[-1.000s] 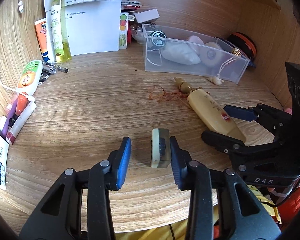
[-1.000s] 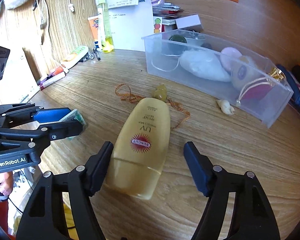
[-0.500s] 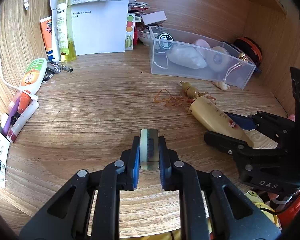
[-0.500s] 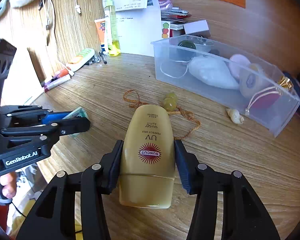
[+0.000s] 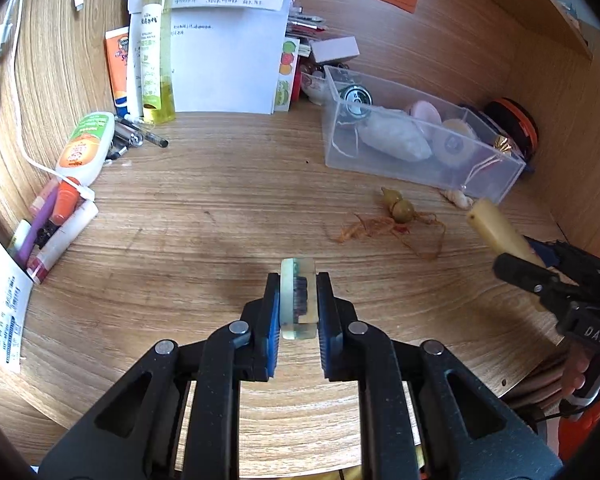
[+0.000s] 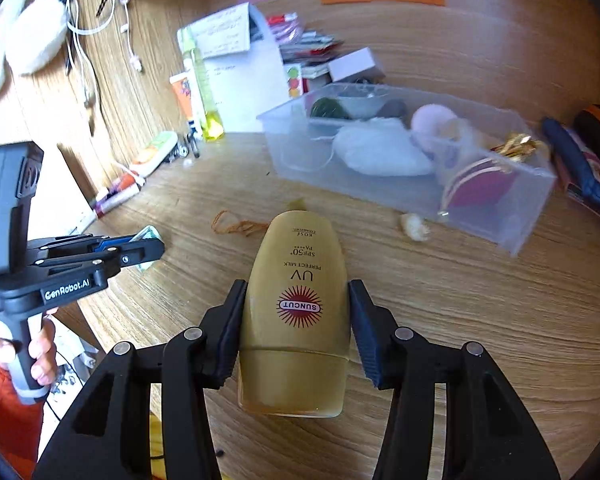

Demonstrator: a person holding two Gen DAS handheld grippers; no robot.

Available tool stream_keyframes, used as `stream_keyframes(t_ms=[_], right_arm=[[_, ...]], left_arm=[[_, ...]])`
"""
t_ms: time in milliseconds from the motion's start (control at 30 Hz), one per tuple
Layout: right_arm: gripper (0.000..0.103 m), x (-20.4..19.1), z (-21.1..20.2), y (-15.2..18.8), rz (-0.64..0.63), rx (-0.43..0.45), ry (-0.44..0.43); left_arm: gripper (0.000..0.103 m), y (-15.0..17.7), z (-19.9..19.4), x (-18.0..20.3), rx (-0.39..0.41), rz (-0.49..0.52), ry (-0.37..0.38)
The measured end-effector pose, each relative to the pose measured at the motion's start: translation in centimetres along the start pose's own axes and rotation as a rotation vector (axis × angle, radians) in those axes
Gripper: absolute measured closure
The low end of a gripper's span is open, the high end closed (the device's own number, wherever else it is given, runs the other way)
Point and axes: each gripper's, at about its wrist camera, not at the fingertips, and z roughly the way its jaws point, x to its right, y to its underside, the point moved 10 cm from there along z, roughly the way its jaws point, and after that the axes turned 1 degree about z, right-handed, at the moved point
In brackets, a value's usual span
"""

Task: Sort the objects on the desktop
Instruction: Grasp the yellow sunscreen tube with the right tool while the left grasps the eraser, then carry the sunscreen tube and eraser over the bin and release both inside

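My left gripper (image 5: 298, 300) is shut on a small clear resin block (image 5: 298, 300) with a dark inclusion, held above the wooden desk (image 5: 220, 208). My right gripper (image 6: 296, 312) is shut on a yellow sunscreen bottle (image 6: 296, 308), lifted off the desk with its base toward the camera. The bottle's end (image 5: 496, 228) and the right gripper (image 5: 548, 268) show at the right of the left wrist view. The left gripper (image 6: 140, 250) with the block shows at the left of the right wrist view. A clear plastic bin (image 5: 420, 140) (image 6: 412, 160) holds a can, a white pouch and round items.
A green gourd charm with orange cord (image 5: 396, 216) and a small shell (image 5: 458, 199) (image 6: 414, 226) lie in front of the bin. Bottles, tubes and pens (image 5: 80, 148) lie along the left. Papers (image 5: 220, 40) lean against the back wall. An orange-black item (image 5: 516, 124) sits at the right.
Both grippers closed on their objects, the left on the resin block and the right on the sunscreen bottle. Both have since lifted, the right carrying the bottle off the desk.
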Motion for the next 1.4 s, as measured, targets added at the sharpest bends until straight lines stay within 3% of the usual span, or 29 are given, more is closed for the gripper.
stream_keyframes(t_ms=[100,200,333,567,900,1400], right_arm=[[0.057,1.2,-1.5,-0.5,0.001,0.019,0.018],[0.057,2.4,-3.1,-1.2,0.005,0.042,0.023],[0.057,3.2,-5.5,-2.3,0.018,0.085,-0.016],[0.057,4.4,-7.2,-4.9,-0.019,0.122,-0.001],[0.057,5.5,-5.9,-9.7,-0.077,0.157,0.035],[0.057,8.0,-0.4,-14.6,-0.086,0.127,0.112]], left_arm=[[0.088,-0.9,-0.8,-0.2,0.017,-0.002,0.001],[0.088,-1.8,-1.8,0.3,0.035,-0.014,0.059],[0.088,-3.0,-2.8,0.8,0.048,-0.003,0.088],[0.088,-5.8,-4.2,2.0,0.089,0.093,0.020],[0.088,-11.2,-4.1,3.9,0.140,0.119,-0.007],[0.088,-18.7,0.6,8.1,0.150,0.193,0.015]])
